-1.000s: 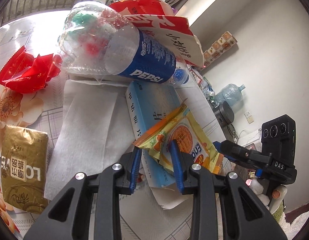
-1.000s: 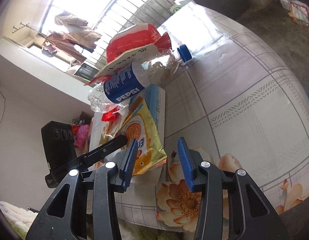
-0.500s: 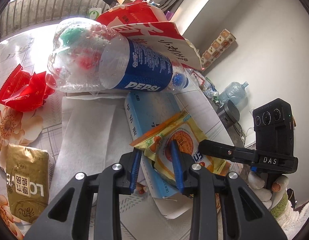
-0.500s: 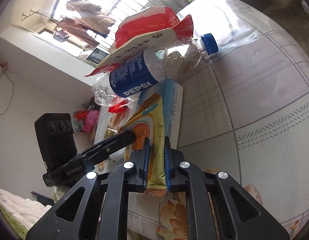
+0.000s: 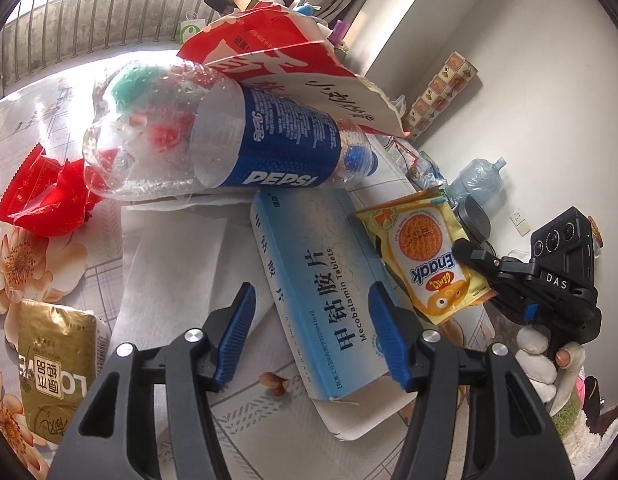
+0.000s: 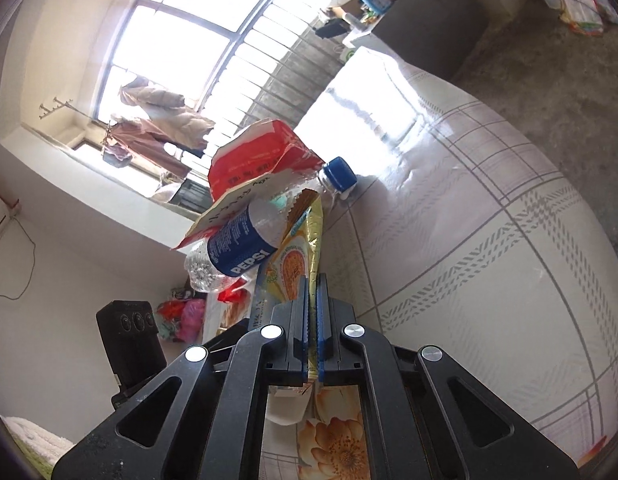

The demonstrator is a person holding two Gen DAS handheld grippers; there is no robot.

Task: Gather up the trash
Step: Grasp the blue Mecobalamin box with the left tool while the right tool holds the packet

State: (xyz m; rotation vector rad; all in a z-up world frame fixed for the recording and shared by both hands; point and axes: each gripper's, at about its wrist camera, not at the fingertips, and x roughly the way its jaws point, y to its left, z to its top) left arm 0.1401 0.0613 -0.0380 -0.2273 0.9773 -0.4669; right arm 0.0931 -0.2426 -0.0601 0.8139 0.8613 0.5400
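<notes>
right tool (image 6: 312, 320) clamped on the snack packet (image 5: 427, 258), light, crinkly, slippery; edge grip suits. left tool (image 5: 311, 334) opening, empty, above the pill box (image 5: 321, 280).

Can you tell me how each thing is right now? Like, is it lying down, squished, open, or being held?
Pepsi bottle: lying on its side, empty, blue cap on.
Yellow snack packet: pinched in the right gripper.
Left gripper: jaws opening, gripping nothing, above the box.
Blue tablet box: lying flat, end flap open.
Red wrapper: crumpled.
Gold packet: lying flat.
White tissue: spread flat.
</notes>
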